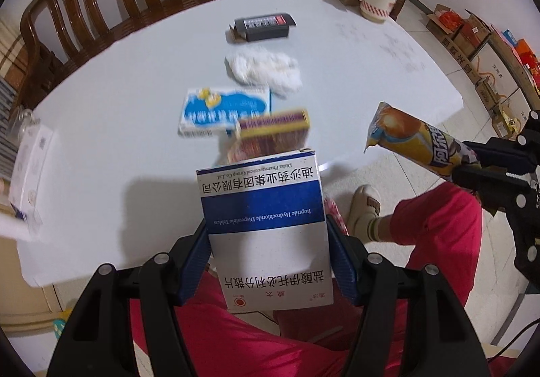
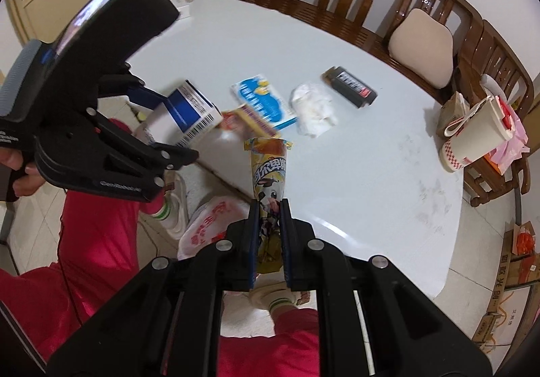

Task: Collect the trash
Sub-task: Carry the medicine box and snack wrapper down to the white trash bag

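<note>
Left gripper point(image 1: 268, 243): jaws clamped across the two narrow sides of a blue-and-white medicine box point(image 1: 265, 228); box's long axis runs straight out along the fingers, far end pointing toward the counter point(image 1: 388, 73), near end down between the jaws. Box is held over the near counter edge, above the person's red trousers point(image 1: 438, 232). Right gripper point(image 2: 269, 238): jaws together, pinching the narrow tail of an ice-cream cone wrapper point(image 2: 268, 174); wrapper's long axis also follows the fingers, wide torn mouth pointing away toward the counter, also at the near counter edge. Both pieces lifted, neither touching the counter. In the right wrist view a white plastic bag with red print point(image 2: 212, 225) lies on the floor below, between the two grippers and by the person's slippered feet; judged the likely drop point, though its mouth can't be made out. It lies down and back from both loads, toward the person; the wrapper looks nearer to it than the box. Remaining on the counter, outward from the jaws: a yellow-and-purple box point(image 1: 273, 129) at the near edge, a blue-and-white carton point(image 1: 224, 112) just beside it, a crumpled white tissue point(image 1: 265, 70) beyond, a dark grey box point(image 1: 263, 27) farthest, open flap to the left. Their long axes lie roughly across the left wrist view.
</note>
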Tool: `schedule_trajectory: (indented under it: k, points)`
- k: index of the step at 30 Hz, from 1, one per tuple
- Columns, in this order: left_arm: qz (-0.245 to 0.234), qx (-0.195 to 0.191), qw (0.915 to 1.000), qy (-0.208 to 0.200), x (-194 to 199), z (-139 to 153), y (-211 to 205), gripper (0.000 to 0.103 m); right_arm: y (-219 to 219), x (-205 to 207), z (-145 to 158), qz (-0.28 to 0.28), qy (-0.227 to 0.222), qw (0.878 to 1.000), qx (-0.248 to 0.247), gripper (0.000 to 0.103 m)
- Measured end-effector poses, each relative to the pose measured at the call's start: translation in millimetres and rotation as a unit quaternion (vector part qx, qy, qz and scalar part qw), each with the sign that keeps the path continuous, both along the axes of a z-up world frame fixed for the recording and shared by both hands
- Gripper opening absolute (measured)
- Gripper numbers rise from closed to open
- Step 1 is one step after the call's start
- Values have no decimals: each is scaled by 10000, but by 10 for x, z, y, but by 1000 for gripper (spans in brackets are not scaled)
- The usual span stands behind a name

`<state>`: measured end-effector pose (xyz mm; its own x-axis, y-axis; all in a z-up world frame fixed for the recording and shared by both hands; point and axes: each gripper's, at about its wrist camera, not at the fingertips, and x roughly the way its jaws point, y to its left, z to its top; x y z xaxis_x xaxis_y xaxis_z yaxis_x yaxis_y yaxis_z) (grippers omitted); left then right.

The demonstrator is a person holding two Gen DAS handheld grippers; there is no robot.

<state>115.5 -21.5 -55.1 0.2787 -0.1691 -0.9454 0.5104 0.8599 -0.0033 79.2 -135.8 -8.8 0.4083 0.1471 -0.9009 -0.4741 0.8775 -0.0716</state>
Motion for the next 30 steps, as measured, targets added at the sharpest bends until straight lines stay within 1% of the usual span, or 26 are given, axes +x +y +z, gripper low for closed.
schedule_trajectory:
  k: [5,8,13,17,23,25,30]
  points:
    - [11,-13,10000,-28,-272,-180,67,62,136,-296,-210,64,116,9999,-19,12]
    - [-18,-6,10000,-34,-425,-323,89,62,157,-380,-330,56,225,9997,20,12]
    - [-32,-48,9999,90,-603,-671,75,62,197,-529,-582,-28,369,9993,32,12]
    - [12,-78,9996,276,-627,-958,66,62,218,-591,-789,-80,482,9988,60,12]
    - [48,22,9991,431,-615,-1435,45,62,197,-562,-1233,-251,716,9971,92,12]
    - [69,118,9989,450,-568,-1609,44,62,180,-513,-1420,-336,820,9960,139,12]
    - [178,170,9967,771,-452,-2081,52,62,165,-395,-1913,-504,993,9938,75,12]
